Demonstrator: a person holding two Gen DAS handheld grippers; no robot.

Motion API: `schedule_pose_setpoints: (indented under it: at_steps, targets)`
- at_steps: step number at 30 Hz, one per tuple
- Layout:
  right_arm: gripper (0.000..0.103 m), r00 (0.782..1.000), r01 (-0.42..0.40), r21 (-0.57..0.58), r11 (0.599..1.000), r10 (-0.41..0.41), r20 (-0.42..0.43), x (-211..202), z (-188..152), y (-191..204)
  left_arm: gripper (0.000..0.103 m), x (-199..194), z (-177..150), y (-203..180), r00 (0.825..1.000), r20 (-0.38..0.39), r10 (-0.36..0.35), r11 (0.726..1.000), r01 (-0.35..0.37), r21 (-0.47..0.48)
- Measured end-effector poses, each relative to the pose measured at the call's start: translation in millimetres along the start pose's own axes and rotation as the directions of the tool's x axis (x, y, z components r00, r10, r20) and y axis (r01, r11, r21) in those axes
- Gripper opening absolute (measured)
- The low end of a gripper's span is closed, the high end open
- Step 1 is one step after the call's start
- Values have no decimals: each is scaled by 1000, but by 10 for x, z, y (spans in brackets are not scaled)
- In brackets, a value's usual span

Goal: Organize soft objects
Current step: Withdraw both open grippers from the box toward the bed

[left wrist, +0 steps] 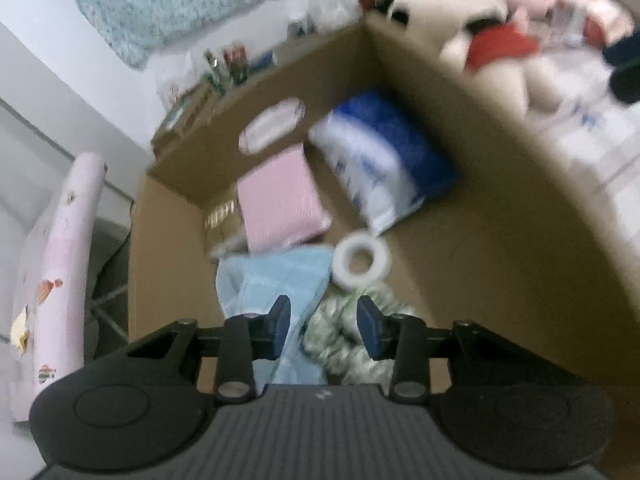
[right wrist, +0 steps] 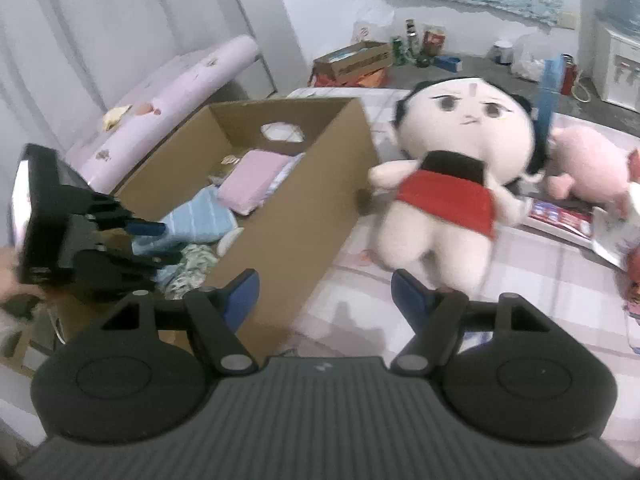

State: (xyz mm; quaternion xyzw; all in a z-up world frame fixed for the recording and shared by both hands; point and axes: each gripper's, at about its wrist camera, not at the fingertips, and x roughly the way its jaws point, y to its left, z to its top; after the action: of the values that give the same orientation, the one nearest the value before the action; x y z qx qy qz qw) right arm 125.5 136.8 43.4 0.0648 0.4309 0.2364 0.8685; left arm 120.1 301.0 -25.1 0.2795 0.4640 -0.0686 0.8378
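Note:
A cardboard box [left wrist: 460, 184] [right wrist: 304, 208] stands on the bed. Inside lie a pink folded cloth [left wrist: 280, 200] [right wrist: 250, 180], a blue-and-white pack [left wrist: 384, 160], a light blue towel [left wrist: 272, 276] [right wrist: 200, 220], a white tape roll [left wrist: 360, 260] and a green patterned cloth [left wrist: 344, 336]. My left gripper [left wrist: 324, 328] [right wrist: 160, 244] is open and empty above the towel and patterned cloth. A plush doll with a red skirt [right wrist: 452, 168] [left wrist: 472, 36] lies right of the box. My right gripper [right wrist: 324, 300] is open and empty, low in front of the doll.
A pink plush [right wrist: 588, 164] lies right of the doll, with packets [right wrist: 560, 216] beside it. A pink padded bench [right wrist: 172, 92] [left wrist: 60, 264] stands left of the box. A smaller carton and cans [right wrist: 360, 60] sit on the floor behind.

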Motion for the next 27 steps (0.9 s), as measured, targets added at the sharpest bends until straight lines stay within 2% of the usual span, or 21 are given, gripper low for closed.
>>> schedule_pose_setpoints:
  at_steps: [3, 5, 8, 11, 13, 18, 20, 22, 25, 27]
  targets:
    - [73, 999, 14, 40, 999, -15, 32, -160, -56, -242, 41, -238, 232, -1, 995, 85, -50, 997, 54, -48]
    - [73, 998, 31, 72, 997, -35, 55, -284, -94, -445, 51, -450, 386, -28, 983, 158, -91, 991, 105, -82]
    - [73, 993, 73, 124, 990, -84, 87, -493, -176, -788, 65, -732, 633, -128, 946, 274, -172, 970, 211, -120]
    - [73, 982, 134, 164, 977, -154, 111, -704, -247, -1159, 69, -814, 956, -300, 906, 349, -239, 945, 300, -129]
    - [73, 972, 178, 197, 964, -204, 118, -817, -283, -1398, 70, -761, 1206, -488, 887, 361, -288, 936, 340, -90]
    - [74, 957, 225, 234, 946, -260, 127, -899, -370, -1905, 72, -468, 1742, -980, 869, 382, -315, 936, 352, -28]
    - [74, 952, 243, 225, 943, -277, 131, -833, -345, -2063, 86, -290, 2000, -1144, 860, 401, -315, 937, 348, -11]
    - [74, 950, 257, 208, 944, -286, 127, -707, -277, -2203, 87, -100, 2234, -1266, 853, 434, -292, 942, 336, -26]
    - [76, 955, 244, 190, 951, -270, 122, -507, -177, -2371, 91, 275, 2620, -1386, 855, 448, -262, 940, 331, -82]
    - [79, 962, 224, 150, 963, -243, 124, -367, -105, -2411, 91, 540, 2811, -1380, 871, 432, -232, 928, 331, -168]
